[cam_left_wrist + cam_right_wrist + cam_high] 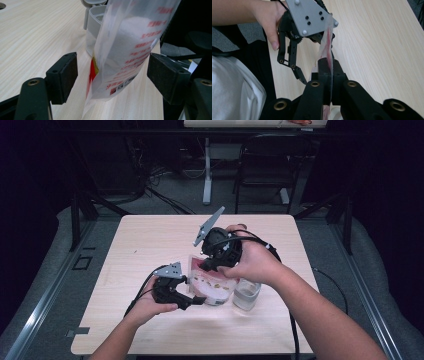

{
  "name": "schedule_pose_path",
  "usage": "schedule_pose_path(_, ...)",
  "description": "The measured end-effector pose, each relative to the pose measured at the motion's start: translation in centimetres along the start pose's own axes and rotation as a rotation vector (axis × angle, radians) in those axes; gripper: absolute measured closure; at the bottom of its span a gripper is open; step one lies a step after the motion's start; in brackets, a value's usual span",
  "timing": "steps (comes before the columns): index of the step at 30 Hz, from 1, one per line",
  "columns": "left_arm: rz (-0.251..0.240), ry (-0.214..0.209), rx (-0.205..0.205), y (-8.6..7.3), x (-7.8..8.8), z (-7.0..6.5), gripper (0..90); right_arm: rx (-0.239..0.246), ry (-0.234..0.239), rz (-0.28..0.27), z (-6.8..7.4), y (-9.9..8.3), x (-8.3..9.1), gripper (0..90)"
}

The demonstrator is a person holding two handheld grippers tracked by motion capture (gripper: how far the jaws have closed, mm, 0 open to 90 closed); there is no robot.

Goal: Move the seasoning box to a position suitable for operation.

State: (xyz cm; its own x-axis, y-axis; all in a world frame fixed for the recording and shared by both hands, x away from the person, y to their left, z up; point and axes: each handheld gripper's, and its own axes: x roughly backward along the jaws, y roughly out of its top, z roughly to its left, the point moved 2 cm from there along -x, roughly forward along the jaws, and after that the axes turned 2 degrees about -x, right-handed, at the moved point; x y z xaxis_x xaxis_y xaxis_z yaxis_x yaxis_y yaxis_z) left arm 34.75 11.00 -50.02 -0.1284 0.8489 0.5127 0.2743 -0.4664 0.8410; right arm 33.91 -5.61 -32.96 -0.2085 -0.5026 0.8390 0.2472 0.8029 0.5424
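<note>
A clear plastic bag printed with red lettering and holding white powder hangs upright over the middle of the pale wooden counter, its bottom edge at or just above the surface. The right tool comes down on it from above and is clenched on the bag's top edge; in the right gripper view the two black jaws stand pressed together with the thin film pinched flat between them. The left tool sits low at the bag's near left corner, released, with its jaws spread wide. In the left gripper view the bag's lower part hangs between the two pads, and a gap shows on either side, so neither pad presses on it. Just behind the bag in that view stands a small clear container with a grey flip-top lid standing open; in the high view the same container sits on the counter just right of the bag, below the person's right hand. The left hand grips its tool from below.
</note>
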Motion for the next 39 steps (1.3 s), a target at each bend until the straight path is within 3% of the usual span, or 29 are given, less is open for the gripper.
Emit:
schedule_pose_path(18, 0.025, -0.022, -0.027, -0.3, -0.8, -0.2, 29.8, 0.022, 0.014, -0.009, 0.3, 0.4, 0.0, 90.0)
schedule_pose_path(23, -0.007, -0.038, -0.017, -0.6, -1.1, -0.2, 33.1, 0.022, 0.016, -0.017, 0.4, 0.4, 0.2, 90.0)
schedule_pose_path(27, -0.003, -0.048, -0.019, -0.7, -1.2, -0.2, 34.2, 0.027, 0.017, -0.013, 0.5, 0.3, 0.1, 90.0)
schedule_pose_path(39, -0.002, -0.044, -0.023, -0.9, -1.0, -0.1, 48.1, 0.035, 0.031, -0.014, 0.5, 0.3, 0.1, 90.0)
